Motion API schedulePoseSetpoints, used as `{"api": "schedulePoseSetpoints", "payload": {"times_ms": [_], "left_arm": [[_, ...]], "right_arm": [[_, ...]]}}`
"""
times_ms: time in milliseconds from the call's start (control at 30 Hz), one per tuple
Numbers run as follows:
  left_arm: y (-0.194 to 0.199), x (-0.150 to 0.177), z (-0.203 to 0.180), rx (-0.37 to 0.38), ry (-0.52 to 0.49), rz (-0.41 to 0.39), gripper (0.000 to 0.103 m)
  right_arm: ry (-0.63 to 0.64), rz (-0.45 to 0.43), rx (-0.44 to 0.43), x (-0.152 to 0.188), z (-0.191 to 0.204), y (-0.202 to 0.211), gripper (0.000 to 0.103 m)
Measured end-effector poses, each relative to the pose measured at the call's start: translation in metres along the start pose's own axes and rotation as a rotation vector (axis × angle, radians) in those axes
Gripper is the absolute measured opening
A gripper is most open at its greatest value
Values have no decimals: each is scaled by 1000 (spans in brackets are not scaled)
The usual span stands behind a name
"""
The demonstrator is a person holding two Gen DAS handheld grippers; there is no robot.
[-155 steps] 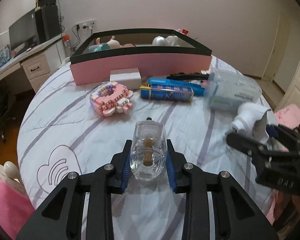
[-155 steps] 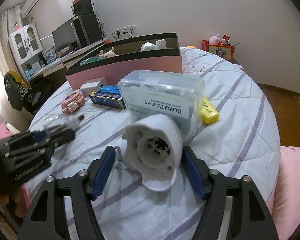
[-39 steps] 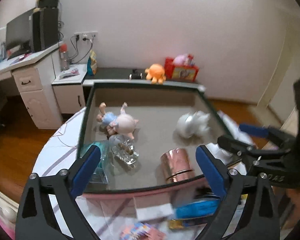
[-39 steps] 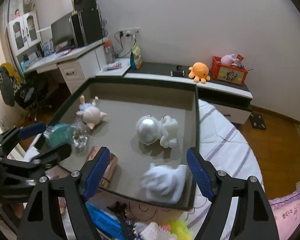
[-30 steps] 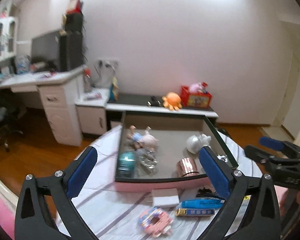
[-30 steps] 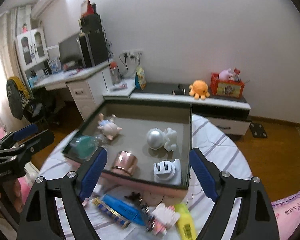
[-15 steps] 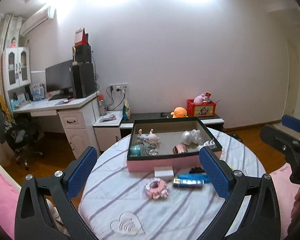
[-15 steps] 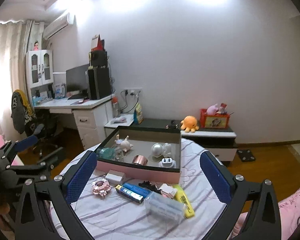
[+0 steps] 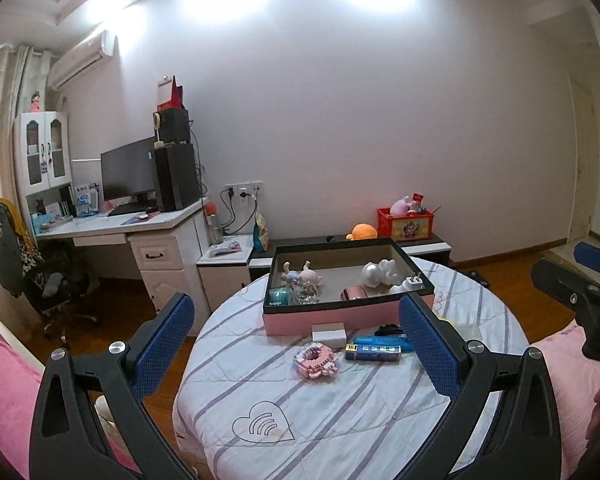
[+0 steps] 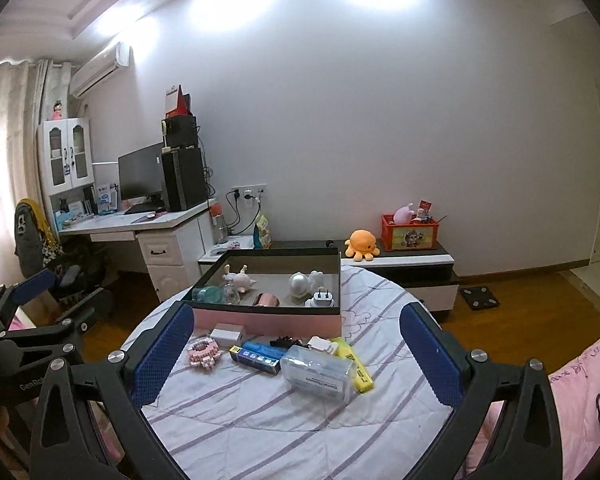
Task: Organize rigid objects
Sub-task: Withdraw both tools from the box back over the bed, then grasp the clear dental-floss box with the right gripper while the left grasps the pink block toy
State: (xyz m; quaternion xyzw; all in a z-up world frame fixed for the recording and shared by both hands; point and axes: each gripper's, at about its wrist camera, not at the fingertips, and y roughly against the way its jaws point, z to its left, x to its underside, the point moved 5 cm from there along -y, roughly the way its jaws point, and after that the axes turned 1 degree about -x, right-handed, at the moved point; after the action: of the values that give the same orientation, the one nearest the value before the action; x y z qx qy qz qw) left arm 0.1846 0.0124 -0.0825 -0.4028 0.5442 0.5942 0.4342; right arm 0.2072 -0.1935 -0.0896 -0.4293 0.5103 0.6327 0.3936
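both grippers are held well back from the round table, jaws spread as wide as they go and nothing between them. going left to right on the table: pink block toy, white box just in front of the pink tray, blue box, clear floss case, yellow item. the tray is already loaded with the doll, glass bottle, copper cup, silver figure and white plug. the left gripper is framed around the pink block toy and blue box, so that hand is judged nearer those. the right gripper is lined up on the floss case, lying ahead and below its fingers, long axis running across the jaw gap, slanted down to the right. a reach forward and down is probably needed, with a slight wrist turn so the jaws span its short side.
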Motion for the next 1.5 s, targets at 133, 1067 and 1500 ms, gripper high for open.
{"api": "schedulePoseSetpoints", "payload": {"times_ms": [133,1067,1500], "left_arm": [[-6,5,2,3,-3,24,103],[-97,85,19,7,-7,325,103],[-110,101,18,11,-25,388,103]], "right_arm": [[-2,2,11,4,-2,5,103],[121,359,3,96,-45,-139,103],[66,451,-160,103,-12,-124,52]]}}
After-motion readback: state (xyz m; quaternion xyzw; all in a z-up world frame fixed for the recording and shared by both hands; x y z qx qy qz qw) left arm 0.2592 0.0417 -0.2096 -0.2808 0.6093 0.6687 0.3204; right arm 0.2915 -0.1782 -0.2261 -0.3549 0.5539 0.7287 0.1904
